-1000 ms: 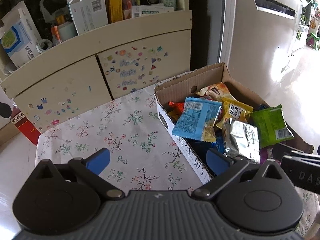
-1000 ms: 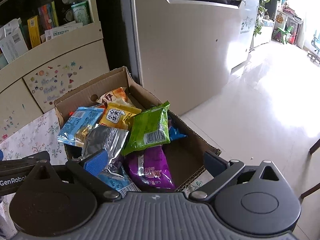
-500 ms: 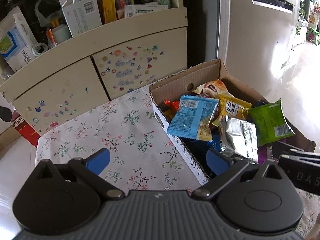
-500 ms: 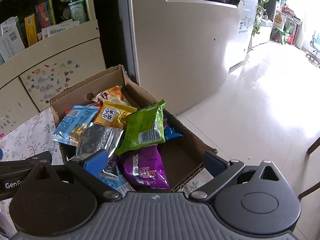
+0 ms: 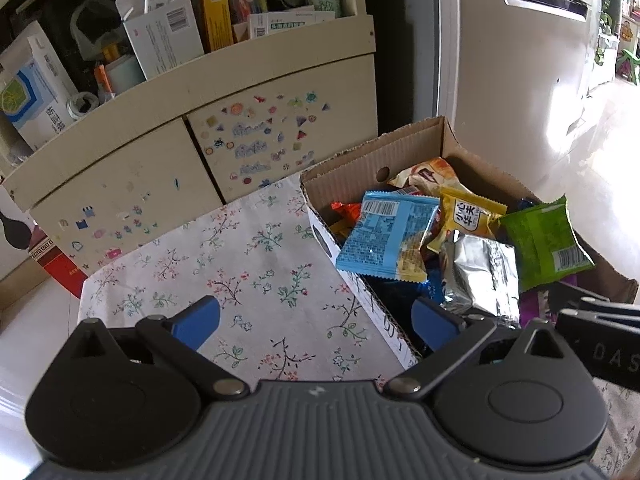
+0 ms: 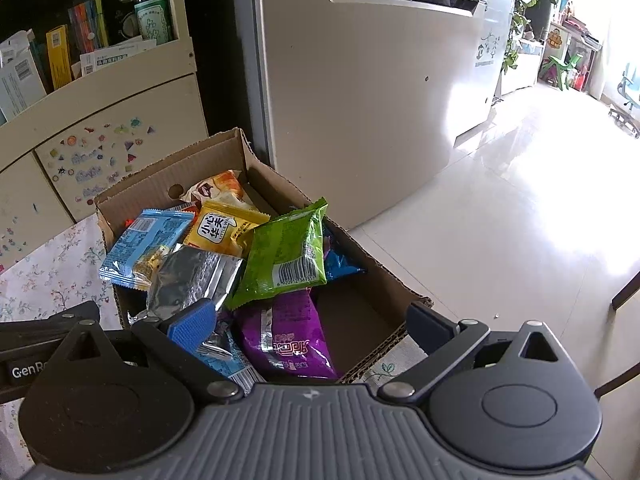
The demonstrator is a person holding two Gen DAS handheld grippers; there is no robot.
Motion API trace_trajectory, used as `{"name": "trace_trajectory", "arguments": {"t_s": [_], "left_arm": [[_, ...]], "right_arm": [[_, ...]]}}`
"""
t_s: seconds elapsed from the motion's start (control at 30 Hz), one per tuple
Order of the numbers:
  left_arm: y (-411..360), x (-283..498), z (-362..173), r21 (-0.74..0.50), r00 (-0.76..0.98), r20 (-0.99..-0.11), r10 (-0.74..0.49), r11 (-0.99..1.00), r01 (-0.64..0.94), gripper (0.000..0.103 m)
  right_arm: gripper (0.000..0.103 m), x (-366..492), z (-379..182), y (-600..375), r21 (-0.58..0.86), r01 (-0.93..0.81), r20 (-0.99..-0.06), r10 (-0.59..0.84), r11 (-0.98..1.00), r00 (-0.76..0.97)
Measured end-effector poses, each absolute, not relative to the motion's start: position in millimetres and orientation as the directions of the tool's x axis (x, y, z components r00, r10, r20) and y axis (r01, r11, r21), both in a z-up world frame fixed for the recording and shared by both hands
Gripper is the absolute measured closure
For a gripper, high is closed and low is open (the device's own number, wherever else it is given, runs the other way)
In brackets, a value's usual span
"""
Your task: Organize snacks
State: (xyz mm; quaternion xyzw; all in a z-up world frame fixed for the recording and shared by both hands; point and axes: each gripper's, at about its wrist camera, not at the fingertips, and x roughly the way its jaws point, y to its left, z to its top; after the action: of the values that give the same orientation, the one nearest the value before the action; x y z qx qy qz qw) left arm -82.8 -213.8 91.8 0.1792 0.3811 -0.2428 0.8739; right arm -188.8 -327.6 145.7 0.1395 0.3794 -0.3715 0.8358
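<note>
Between the right gripper's [image 6: 308,326] spread blue fingers [image 6: 192,326] lies a purple snack packet [image 6: 286,338] inside the brown cardboard box [image 6: 160,178]; the left gripper [image 5: 316,320], fingers also spread and empty, hovers over the floral-clothed desk [image 5: 256,256] beside the box's white wall.

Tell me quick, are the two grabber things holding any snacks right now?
Left hand-held gripper: open, holding nothing, above the flowery tablecloth.
Right hand-held gripper: open, holding nothing, above the snacks in the cardboard box.
</note>
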Motion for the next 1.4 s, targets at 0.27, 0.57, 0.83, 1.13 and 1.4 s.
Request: {"name": "trace_trajectory", "arguments": {"t_s": [0.27, 0.57, 0.83, 1.13, 1.4], "left_arm": [[-211.6, -82.1, 91.8, 0.124, 0.585, -0.758, -0.287, 0.818, 0.562, 0.003], [-200.7, -83.9, 98.7, 0.126, 0.595, -0.749, -0.291, 0.819, 0.559, 0.003], [-172.9, -87.0, 106.8, 0.131, 0.615, -0.739, -0.275, 0.837, 0.532, 0.003], [-126.5, -92.6, 107.2, 0.15, 0.64, -0.736, -0.218, 0.87, 0.47, 0.003], [-78.3, -96.4, 95.9, 0.134, 0.629, -0.761, -0.158, 0.91, 0.392, 0.003]], "right_arm": [[0.0, -188.2, 146.0, -324.8, -0.061, 0.725, -0.734, -0.523, 0.686, 0.433], [0.0, -187.3, 151.6, -315.5, -0.075, 0.716, -0.724, -0.532, 0.694, 0.439], [0.0, -182.3, 157.8, -293.5, -0.089, 0.679, -0.714, -0.522, 0.728, 0.466], [0.0, -173.7, 155.9, -252.1, -0.112, 0.608, -0.71, -0.491, 0.786, 0.504], [0.0, -167.5, 142.2, -214.1, -0.124, 0.541, -0.71, -0.455, 0.832, 0.537]]}}
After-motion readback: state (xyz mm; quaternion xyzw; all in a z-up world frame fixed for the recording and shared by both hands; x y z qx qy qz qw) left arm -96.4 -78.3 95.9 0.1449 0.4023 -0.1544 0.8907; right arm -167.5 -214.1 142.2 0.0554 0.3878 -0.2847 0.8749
